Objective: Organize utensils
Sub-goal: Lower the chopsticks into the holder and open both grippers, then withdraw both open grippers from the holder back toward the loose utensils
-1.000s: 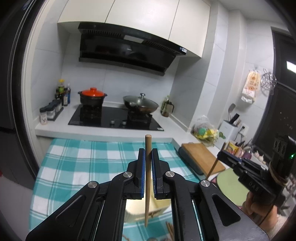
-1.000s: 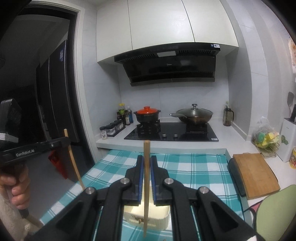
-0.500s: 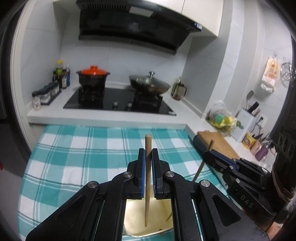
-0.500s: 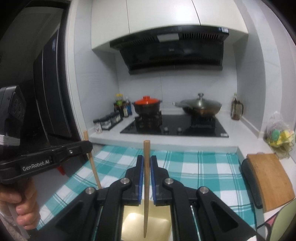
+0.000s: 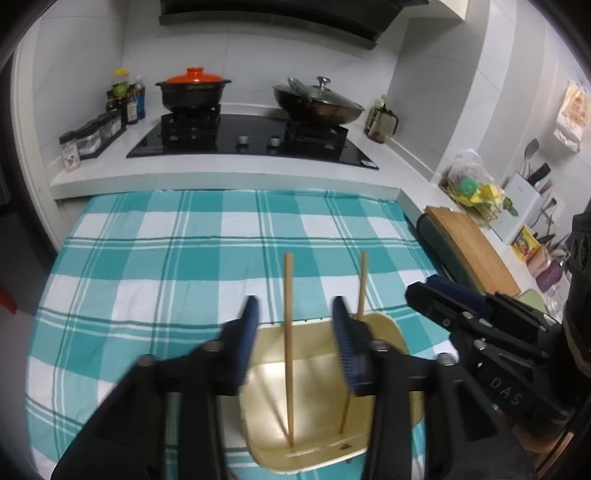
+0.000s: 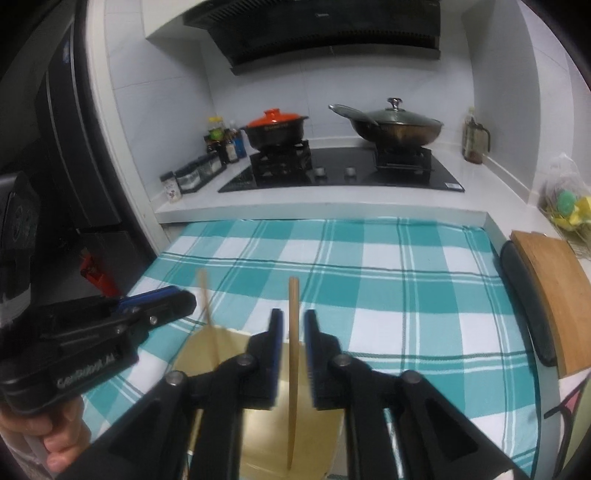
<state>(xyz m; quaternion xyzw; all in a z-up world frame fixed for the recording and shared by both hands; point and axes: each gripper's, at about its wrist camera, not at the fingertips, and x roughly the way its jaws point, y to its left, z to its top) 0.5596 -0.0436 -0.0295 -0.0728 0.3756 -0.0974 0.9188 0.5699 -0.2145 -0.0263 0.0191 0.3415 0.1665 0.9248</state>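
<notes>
Now both tools opening: left tool (image 5: 293, 325) and right tool (image 6: 293, 332) each spread around loose chopstick (image 5: 288, 347).

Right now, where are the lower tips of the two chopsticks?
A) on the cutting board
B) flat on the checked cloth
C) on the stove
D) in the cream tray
D: both chopsticks stand with their lower tips inside the cream tray, between opening gripper fingers.

A home kitchen is showing here — a black glass gas hob (image 5: 255, 142) is carrying an orange-lidded black clay pot (image 5: 192, 90) and a lidded dark wok (image 5: 319, 103), a black range hood (image 6: 325, 31) is hanging above white wall tiles, and seasoning bottles (image 5: 125, 98) are standing on the white counter (image 5: 221, 175).
</notes>
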